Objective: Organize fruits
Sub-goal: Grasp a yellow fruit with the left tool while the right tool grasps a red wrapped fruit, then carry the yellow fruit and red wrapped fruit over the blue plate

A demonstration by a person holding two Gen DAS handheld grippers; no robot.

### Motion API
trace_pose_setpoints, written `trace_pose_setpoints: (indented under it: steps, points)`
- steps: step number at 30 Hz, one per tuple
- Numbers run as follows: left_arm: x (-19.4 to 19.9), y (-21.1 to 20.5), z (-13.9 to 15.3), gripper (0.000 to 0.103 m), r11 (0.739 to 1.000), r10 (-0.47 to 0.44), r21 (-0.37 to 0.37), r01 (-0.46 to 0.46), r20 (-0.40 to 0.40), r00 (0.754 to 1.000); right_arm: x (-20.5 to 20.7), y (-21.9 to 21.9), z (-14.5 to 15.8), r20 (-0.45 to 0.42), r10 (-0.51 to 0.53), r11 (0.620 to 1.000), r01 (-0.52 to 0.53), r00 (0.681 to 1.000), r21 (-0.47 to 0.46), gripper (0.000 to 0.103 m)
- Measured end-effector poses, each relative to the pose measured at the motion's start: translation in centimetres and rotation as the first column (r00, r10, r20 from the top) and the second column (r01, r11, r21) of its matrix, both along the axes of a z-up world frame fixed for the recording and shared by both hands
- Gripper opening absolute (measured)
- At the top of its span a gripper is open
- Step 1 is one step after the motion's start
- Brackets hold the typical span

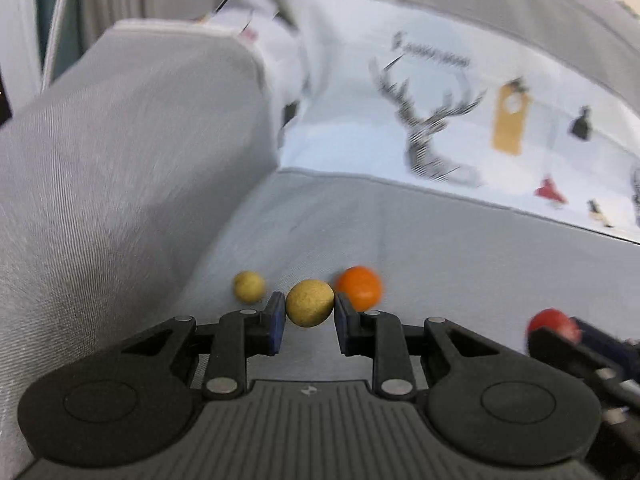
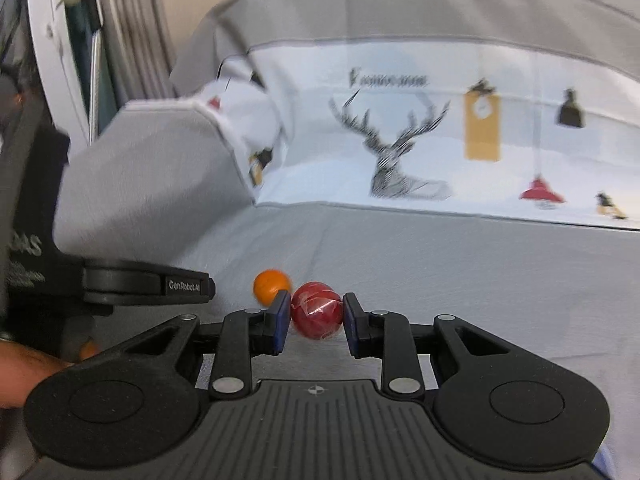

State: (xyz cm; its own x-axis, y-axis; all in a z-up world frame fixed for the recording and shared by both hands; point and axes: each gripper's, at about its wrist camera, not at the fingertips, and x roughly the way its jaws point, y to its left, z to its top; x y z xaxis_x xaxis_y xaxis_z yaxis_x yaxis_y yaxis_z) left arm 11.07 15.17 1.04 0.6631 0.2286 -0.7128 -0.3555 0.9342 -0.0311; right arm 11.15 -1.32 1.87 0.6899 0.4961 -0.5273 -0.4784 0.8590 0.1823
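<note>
On grey sofa seat (image 1: 440,240): left gripper (image 1: 310,312) jaws clamp round yellow fruit (image 1: 310,303), right gripper (image 2: 316,318) jaws clamp round red fruit (image 2: 317,316); neither shows a long axis.

Yellow fruits: two are being counted, a held yellow ball (image 1: 310,303) and a smaller yellow ball (image 1: 249,287).
Orange fruits: one, an orange ball (image 1: 359,287).
Red fruits: one, a red ball (image 2: 317,316).
Grippers: two, a left gripper (image 1: 309,322) and a right gripper (image 2: 316,322).

The printed word above the deer (image 2: 394,156) on the pillow (image 2: 440,128) is too blurred to read. The orange fruit (image 2: 271,283) is partly hidden behind the right tool (image 2: 316,314). A hand (image 2: 24,364) is cut off at the left edge.
</note>
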Motion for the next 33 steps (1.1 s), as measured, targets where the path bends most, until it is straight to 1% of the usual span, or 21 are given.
trace_pose_setpoints:
  steps: [4, 7, 9, 12, 15, 16, 19, 20, 22, 25, 29, 30, 33]
  points:
    - [-1.9, -2.2, 1.9, 0.029, 0.998, -0.061, -0.011, 0.063, 0.098, 0.993, -2.9, -4.0, 3.0, 0.053, -0.033, 0.999, 0.032, 0.998, 0.017, 0.029]
    - [-3.9, -3.6, 3.5, 0.029, 0.992, -0.113, -0.035, 0.121, 0.178, 0.977, -5.3, -7.4, 4.6, 0.092, -0.065, 0.998, 0.063, 0.994, 0.022, 0.029]
    - [-5.1, -4.3, 4.4, 0.029, 0.986, -0.148, -0.039, 0.160, 0.220, 0.964, -6.7, -9.8, 4.8, 0.091, -0.102, 0.994, 0.099, 0.991, 0.040, 0.029]
    - [-6.2, -5.9, 4.9, 0.029, 0.976, -0.193, -0.047, 0.211, 0.247, 0.949, -8.4, -13.4, 3.7, 0.062, -0.172, 0.983, 0.166, 0.983, 0.082, 0.029]
    - [-6.9, -7.6, 4.8, 0.029, 0.965, -0.242, -0.039, 0.259, 0.245, 0.939, -8.9, -15.3, 2.0, 0.018, -0.234, 0.970, 0.232, 0.972, 0.074, 0.029]
    - [-7.1, -8.3, 4.7, 0.029, 0.961, -0.262, -0.027, 0.276, 0.239, 0.935, -9.0, -15.8, 1.9, 0.025, -0.248, 0.966, 0.246, 0.968, 0.075, 0.029]
    - [-6.9, -10.4, 4.0, 0.029, 0.945, -0.326, 0.046, 0.324, 0.212, 0.921, -8.4, -16.5, 1.4, 0.057, -0.274, 0.961, 0.271, 0.960, 0.062, 0.029]
    - [-6.6, -11.0, 3.6, 0.029, 0.940, -0.342, 0.072, 0.334, 0.200, 0.918, -8.2, -16.8, 1.1, 0.056, -0.284, 0.958, 0.281, 0.957, 0.054, 0.029]
    - [-5.7, -11.5, 2.8, 0.029, 0.935, -0.354, 0.087, 0.344, 0.171, 0.919, -7.5, -17.1, 0.4, 0.031, -0.307, 0.951, 0.306, 0.951, 0.045, 0.029]
    - [-4.8, -11.3, 1.7, 0.029, 0.938, -0.347, 0.060, 0.342, 0.136, 0.928, -6.9, -17.6, 0.1, 0.013, -0.332, 0.942, 0.331, 0.943, 0.058, 0.029]
    - [-3.5, -10.8, 0.8, 0.029, 0.942, -0.336, 0.014, 0.336, 0.101, 0.936, -6.6, -17.9, -0.2, 0.001, -0.347, 0.936, 0.347, 0.938, 0.054, 0.029]
    - [-3.4, -10.8, 0.8, 0.029, 0.941, -0.339, 0.013, 0.339, 0.098, 0.936, -6.7, -17.9, -0.2, 0.001, -0.347, 0.937, 0.347, 0.938, 0.051, 0.029]
    - [-3.4, -11.3, 0.8, 0.029, 0.929, -0.369, 0.021, 0.369, 0.101, 0.924, -6.6, -17.7, -0.4, 0.003, -0.341, 0.939, 0.340, 0.940, 0.041, 0.029]
